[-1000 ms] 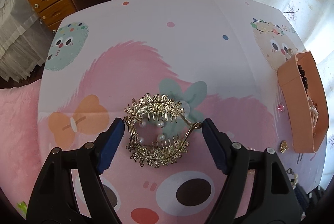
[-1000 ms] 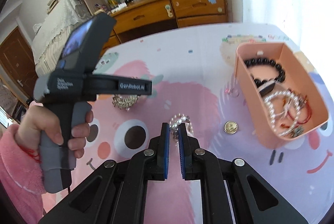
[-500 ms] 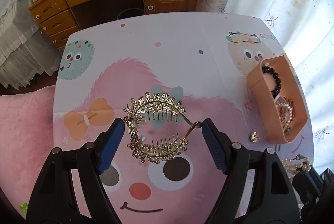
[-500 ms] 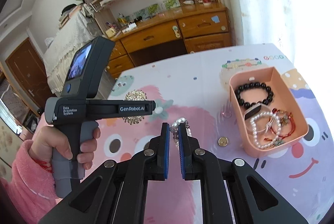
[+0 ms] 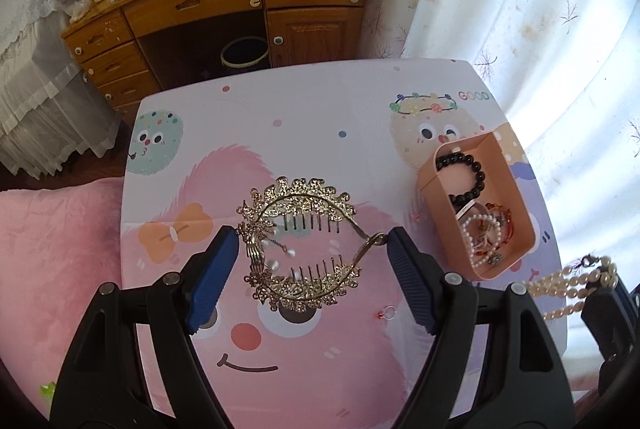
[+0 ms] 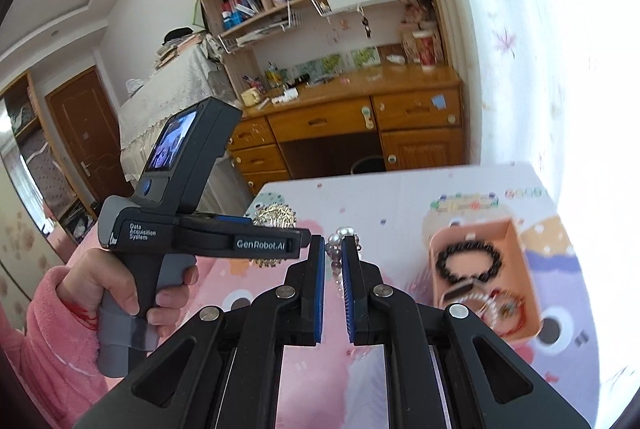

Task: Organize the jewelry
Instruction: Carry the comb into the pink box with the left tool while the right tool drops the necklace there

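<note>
Where bracelets lie tangled, peach box (image 5: 434, 185) on table (image 5: 304, 109).

Left gripper (image 5: 310, 261) points steeply down, jaws wide, blue pads (image 5: 212, 275) clamped on either end of the gold hair comb (image 5: 298, 253). Right gripper (image 6: 334, 271) tilts down less steeply, jaws nearly together, pinching the pearl strand (image 6: 340, 235). Left hand (image 6: 120, 287), in a pink sleeve, wraps the grey grip.
</note>
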{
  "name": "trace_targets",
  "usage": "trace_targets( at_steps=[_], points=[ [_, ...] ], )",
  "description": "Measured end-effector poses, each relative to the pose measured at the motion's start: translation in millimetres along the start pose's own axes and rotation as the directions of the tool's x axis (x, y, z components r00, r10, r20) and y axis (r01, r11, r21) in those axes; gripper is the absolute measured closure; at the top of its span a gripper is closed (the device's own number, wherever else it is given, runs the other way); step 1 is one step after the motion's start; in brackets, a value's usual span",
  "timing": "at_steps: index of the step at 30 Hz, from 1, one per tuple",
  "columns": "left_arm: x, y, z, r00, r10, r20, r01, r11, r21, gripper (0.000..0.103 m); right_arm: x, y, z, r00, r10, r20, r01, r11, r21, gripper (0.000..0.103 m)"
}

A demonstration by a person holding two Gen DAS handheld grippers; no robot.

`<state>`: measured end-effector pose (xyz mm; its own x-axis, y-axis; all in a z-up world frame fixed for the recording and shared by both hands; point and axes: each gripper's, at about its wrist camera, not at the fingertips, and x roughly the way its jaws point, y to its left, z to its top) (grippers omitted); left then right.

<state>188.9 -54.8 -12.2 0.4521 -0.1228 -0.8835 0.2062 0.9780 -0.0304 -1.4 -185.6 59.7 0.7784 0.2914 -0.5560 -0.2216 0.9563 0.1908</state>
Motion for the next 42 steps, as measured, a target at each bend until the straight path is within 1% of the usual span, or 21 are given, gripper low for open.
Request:
trace_targets(
  at_steps=[5,8,11,19,26,28,29,30,31,32,34,36,39,42],
  points=[
    [-16.1,-24.7,9.0,0.999,-0.029,0.018,0.03,1.0,-0.01,0.029,-22.2,-11.3,18.7,1.0,-0.006,0.019,0.006,1.0,-0.023,0.095],
    [-16.9,-42.7,13.6,0.999,-0.044,0.018,0.044,0.999,-0.014,0.029,-29.8,-21.7,25.3,1.0,-0.012,0.02,0.013,0.999,-0.031,0.095],
    [-13.7,-62.4,18.0,0.998,-0.056,0.013,0.057,0.998,-0.022,0.029,-33.1,-40.0,31.4,1.0,-0.014,0.009,0.014,0.999,-0.029,0.095],
    [9.5,-107.6,34.4,0.997,-0.08,-0.006,0.079,0.997,-0.025,0.029,-26.6,-93.1,39.6,0.999,-0.016,-0.038,0.015,1.0,-0.014,0.095],
    [37.8,-140.1,43.4,0.994,-0.107,-0.031,0.106,0.994,-0.025,0.029,-6.6,-148.4,32.8,0.995,-0.028,-0.094,0.031,0.999,0.026,0.095],
    [44.7,-147.3,44.6,0.993,-0.114,-0.038,0.113,0.993,-0.026,0.028,-3.6,-162.3,30.5,0.994,-0.028,-0.103,0.032,0.999,0.044,0.091],
    [49.0,-151.4,45.6,0.992,-0.121,-0.045,0.12,0.992,-0.032,0.028,-0.2,-169.1,27.4,0.993,-0.042,-0.111,0.048,0.997,0.054,0.084],
    [53.0,-153.8,45.9,0.99,-0.128,-0.052,0.126,0.991,-0.037,0.028,2.1,-175.8,25.6,0.991,-0.062,-0.12,0.069,0.996,0.062,0.074],
    [57.3,-156.7,46.6,0.989,-0.135,-0.061,0.132,0.99,-0.04,0.028,4.7,-183.7,22.9,0.989,-0.077,-0.129,0.086,0.994,0.071,0.07],
    [62.5,-158.8,46.9,0.987,-0.143,-0.072,0.14,0.989,-0.049,0.028,8.5,-191.5,19.8,0.987,-0.075,-0.141,0.088,0.992,0.087,0.066],
    [71.9,-161.6,46.4,0.983,-0.155,-0.102,0.149,0.987,-0.067,0.028,14.1,-208.9,14.3,0.985,-0.06,-0.161,0.082,0.987,0.136,0.066],
    [77.3,-162.8,45.4,0.982,-0.146,-0.117,0.138,0.988,-0.072,0.027,17.7,-219.4,9.1,0.983,-0.061,-0.17,0.089,0.983,0.161,0.066],
    [79.4,-164.2,44.9,0.986,-0.121,-0.115,0.115,0.992,-0.06,0.025,20.4,-228.1,3.3,0.981,-0.077,-0.178,0.105,0.982,0.154,0.066],
    [78.4,-160.3,43.9,0.987,-0.117,-0.113,0.11,0.992,-0.067,0.024,22.9,-228.1,-0.8,0.98,-0.08,-0.18,0.107,0.984,0.145,0.066]
  ],
)
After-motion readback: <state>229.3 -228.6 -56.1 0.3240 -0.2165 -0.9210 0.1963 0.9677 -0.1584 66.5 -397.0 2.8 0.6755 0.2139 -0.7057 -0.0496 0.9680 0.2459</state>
